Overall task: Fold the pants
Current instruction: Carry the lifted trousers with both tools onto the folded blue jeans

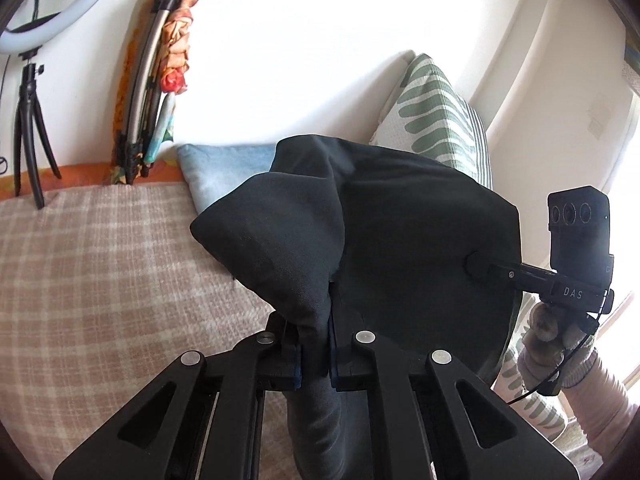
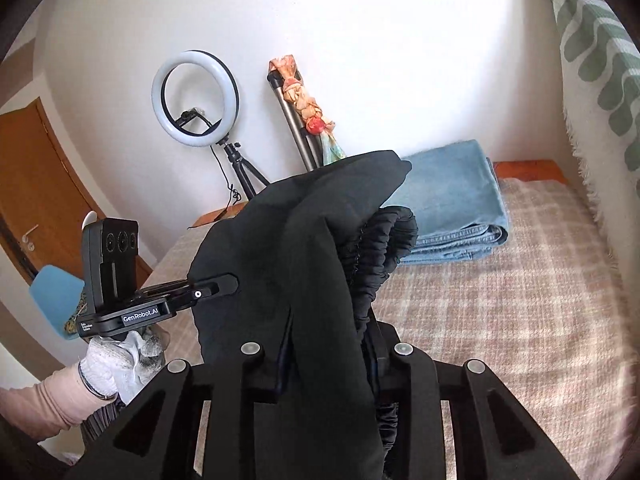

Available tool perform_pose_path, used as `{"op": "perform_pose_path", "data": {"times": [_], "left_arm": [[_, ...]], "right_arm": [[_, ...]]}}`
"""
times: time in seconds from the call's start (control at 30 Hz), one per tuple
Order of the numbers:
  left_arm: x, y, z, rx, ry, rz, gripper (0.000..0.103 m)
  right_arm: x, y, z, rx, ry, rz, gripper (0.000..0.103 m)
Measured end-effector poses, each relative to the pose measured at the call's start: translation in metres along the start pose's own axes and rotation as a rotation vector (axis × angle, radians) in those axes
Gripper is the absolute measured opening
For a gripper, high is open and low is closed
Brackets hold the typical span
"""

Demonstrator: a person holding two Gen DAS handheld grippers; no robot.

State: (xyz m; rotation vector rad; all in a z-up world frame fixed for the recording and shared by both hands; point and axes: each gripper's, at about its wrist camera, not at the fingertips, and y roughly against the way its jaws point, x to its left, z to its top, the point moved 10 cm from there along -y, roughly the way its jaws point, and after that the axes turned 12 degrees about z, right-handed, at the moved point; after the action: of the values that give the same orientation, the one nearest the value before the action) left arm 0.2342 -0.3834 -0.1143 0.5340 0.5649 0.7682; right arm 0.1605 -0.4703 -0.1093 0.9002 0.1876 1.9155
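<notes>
Black pants [image 1: 400,220] hang in the air above the bed, held by both grippers. My left gripper [image 1: 314,332] is shut on a bunched fold of the black cloth. My right gripper [image 2: 328,344] is shut on the pants [image 2: 304,240] near the gathered elastic waistband [image 2: 380,240]. The right gripper also shows in the left wrist view [image 1: 480,266], pressed into the cloth at the right. The left gripper shows in the right wrist view [image 2: 228,284] at the cloth's left edge. The lower pants are hidden behind the gripper bodies.
A beige checked bed cover [image 1: 100,272] lies below. Folded blue jeans [image 2: 448,208] sit at the bed's far end. A green-patterned pillow [image 1: 440,112] leans at the right. A ring light on a tripod [image 2: 196,100] and a wrapped stand [image 2: 304,112] lean by the white wall.
</notes>
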Motion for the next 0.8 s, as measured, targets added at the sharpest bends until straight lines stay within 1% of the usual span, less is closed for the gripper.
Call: {"op": "perform_pose_path", "data": {"times": [0.17,0.37,0.47,0.63,0.8], "left_arm": [[-0.002,-0.018,0.051,-0.041,-0.023,0.007,0.007],[0.000,-0.043,0.104,-0.079,-0.047,0.028,0.007],[0.004,-0.060,0.125,-0.092,-0.055,0.046,0.007],[0.021,-0.098,0.147,-0.079,-0.046,0.071,0.007],[0.043,-0.140,0.152,-0.045,-0.038,0.111,0.007]], "right_arm": [[-0.014,0.006,0.046,-0.061,0.018,-0.038,0.029],[-0.046,-0.009,0.103,-0.080,0.016,-0.079,0.029],[-0.064,-0.020,0.132,-0.091,0.013,-0.077,0.029],[-0.099,-0.052,0.167,-0.081,0.000,-0.075,0.029],[-0.140,-0.093,0.174,-0.042,-0.023,-0.087,0.028]]}}
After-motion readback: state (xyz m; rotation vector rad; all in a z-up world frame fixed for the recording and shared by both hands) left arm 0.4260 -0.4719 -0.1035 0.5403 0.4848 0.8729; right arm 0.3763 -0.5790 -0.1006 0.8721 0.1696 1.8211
